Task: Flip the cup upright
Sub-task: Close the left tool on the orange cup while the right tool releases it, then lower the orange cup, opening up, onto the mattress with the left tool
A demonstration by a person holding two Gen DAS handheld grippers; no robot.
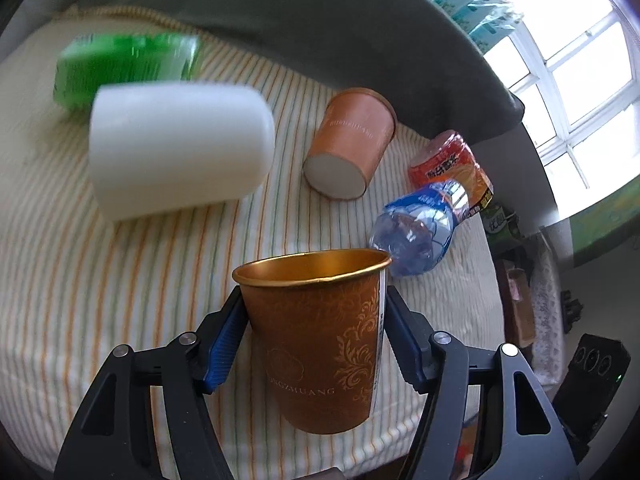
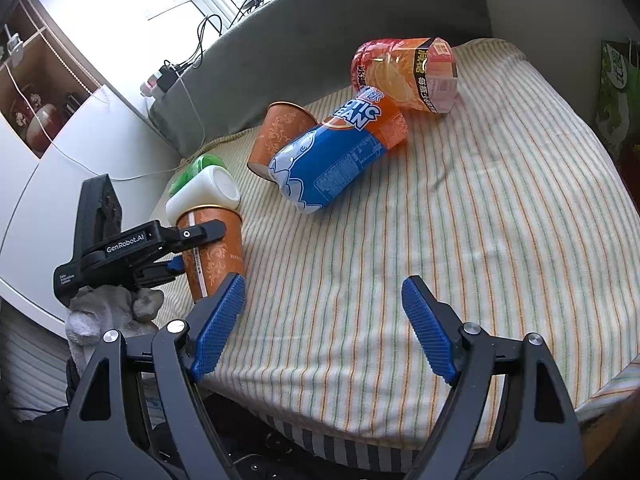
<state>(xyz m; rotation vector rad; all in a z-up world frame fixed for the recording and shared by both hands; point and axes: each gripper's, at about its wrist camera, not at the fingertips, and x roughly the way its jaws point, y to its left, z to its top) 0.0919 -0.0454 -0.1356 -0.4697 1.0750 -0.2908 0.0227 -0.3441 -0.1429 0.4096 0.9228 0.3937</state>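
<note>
Left wrist: left gripper (image 1: pixel 314 336), jaws clamped on brown cup (image 1: pixel 320 340), mouth up, near the striped bed's (image 1: pixel 120 280) edge; second cup (image 1: pixel 352 140) lying sideways behind.
Right wrist: right gripper (image 2: pixel 322 322), jaws spread, holding nothing; blue bottle (image 2: pixel 336 156) toppled beyond.

— We see a brown cup (image 1: pixel 320 340) with gold scrollwork and a gold lining, between blue ribbed pads (image 1: pixel 224 350).

— And we see a cloth (image 2: pixel 460 220) striped cream, orange and green, a white container (image 1: pixel 176 140), a green bottle (image 1: pixel 120 66), and a blue-and-orange bottle (image 2: pixel 340 152).
</note>
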